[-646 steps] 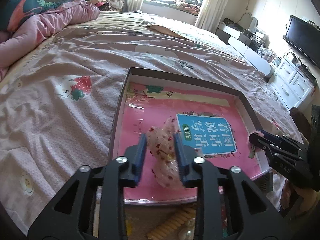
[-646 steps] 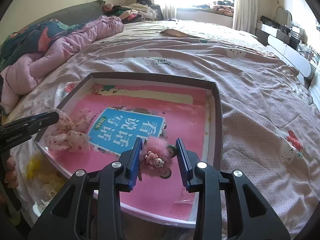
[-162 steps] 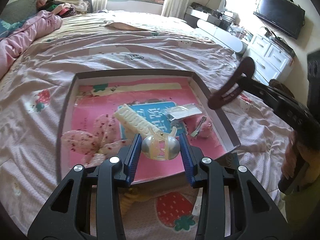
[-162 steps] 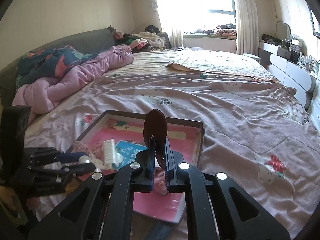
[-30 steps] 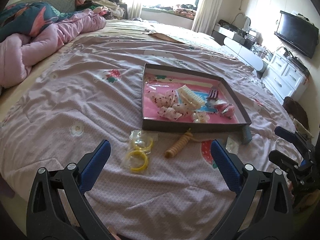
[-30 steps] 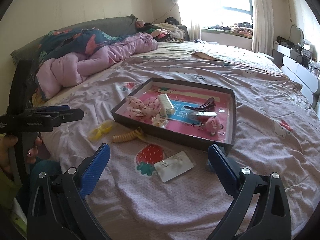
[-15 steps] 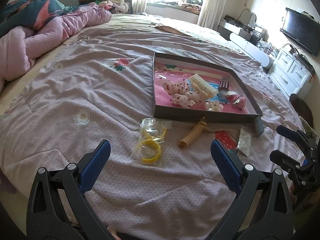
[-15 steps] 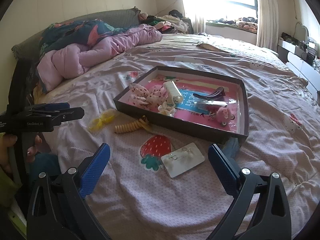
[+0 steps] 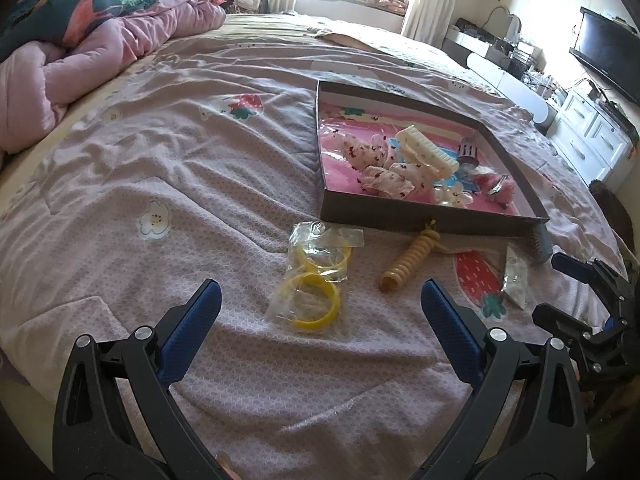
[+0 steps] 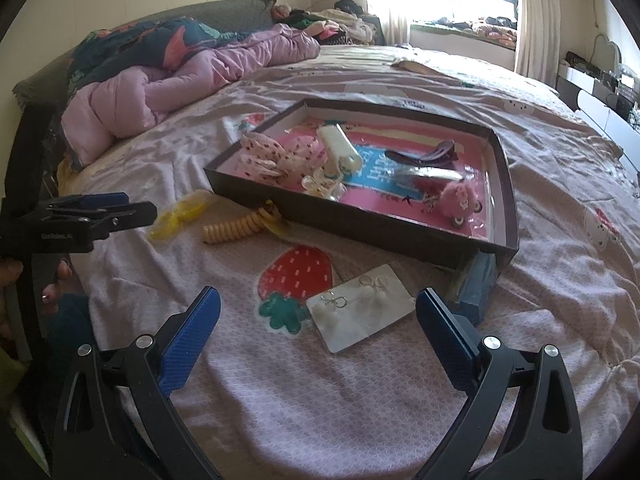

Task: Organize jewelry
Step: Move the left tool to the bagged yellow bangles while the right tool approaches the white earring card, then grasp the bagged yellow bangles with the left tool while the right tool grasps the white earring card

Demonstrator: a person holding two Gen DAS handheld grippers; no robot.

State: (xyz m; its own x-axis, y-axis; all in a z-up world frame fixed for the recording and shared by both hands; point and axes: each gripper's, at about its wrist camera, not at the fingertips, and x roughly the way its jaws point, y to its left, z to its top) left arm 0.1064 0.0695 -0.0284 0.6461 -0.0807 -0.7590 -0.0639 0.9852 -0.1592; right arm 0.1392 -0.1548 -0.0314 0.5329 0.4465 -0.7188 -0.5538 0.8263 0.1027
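A dark box [image 9: 424, 227] with a pink lining lies on the bed and holds spotted bows [image 9: 384, 168], a cream comb clip [image 9: 426, 152], a pearl clip and a fluffy pink clip [image 10: 460, 200]. In front of the box lie bagged yellow bangles [image 9: 316, 284], a tan spiral hair tie [image 9: 408, 264] and an earring card [image 10: 360, 312]. My left gripper [image 9: 319, 292] hangs wide open over the bangles. My right gripper [image 10: 318, 298] is wide open just short of the earring card. Both hold nothing.
A blue-grey block [image 10: 478, 280] leans at the box's near right corner. A pink quilt [image 10: 160, 92] is heaped at the far left of the bed. White drawers [image 9: 592, 136] and a TV stand beyond the bed's right edge.
Both grippers have come lower and nearer to the loose items in front of the box. Their fingers stay wide open.
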